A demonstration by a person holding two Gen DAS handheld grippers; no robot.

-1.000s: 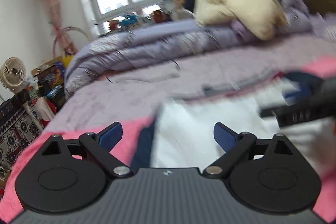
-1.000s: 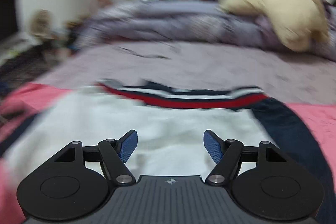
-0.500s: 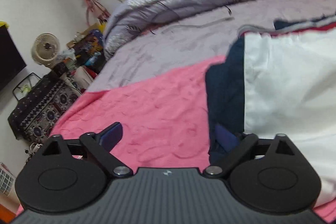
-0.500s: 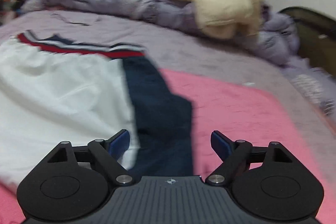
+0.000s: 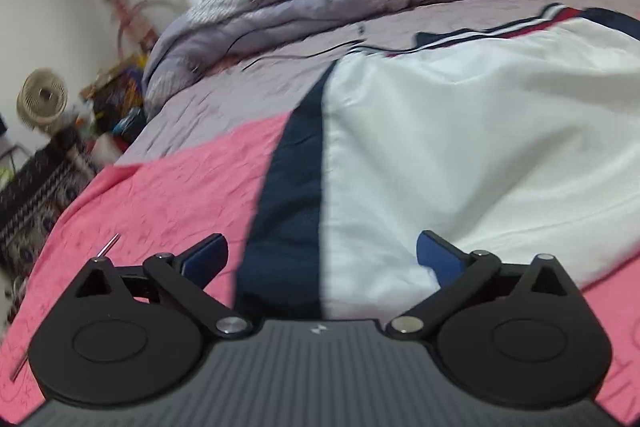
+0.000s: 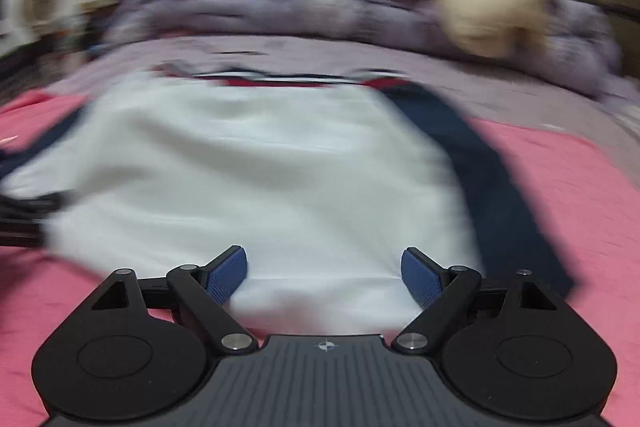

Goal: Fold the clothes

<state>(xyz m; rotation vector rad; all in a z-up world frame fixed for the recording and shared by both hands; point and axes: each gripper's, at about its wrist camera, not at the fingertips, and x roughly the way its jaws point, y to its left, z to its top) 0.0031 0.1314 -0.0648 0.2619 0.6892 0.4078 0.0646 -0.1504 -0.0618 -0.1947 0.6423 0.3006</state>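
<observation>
Pink bedspread (image 5: 168,195), white garment (image 5: 460,147) spread, tools apart

A white garment (image 5: 460,155) with navy side panels (image 5: 296,187) and a red, white and navy striped collar (image 5: 532,25) lies spread flat on the bed, partly over a pink blanket (image 5: 180,195).
</observation>
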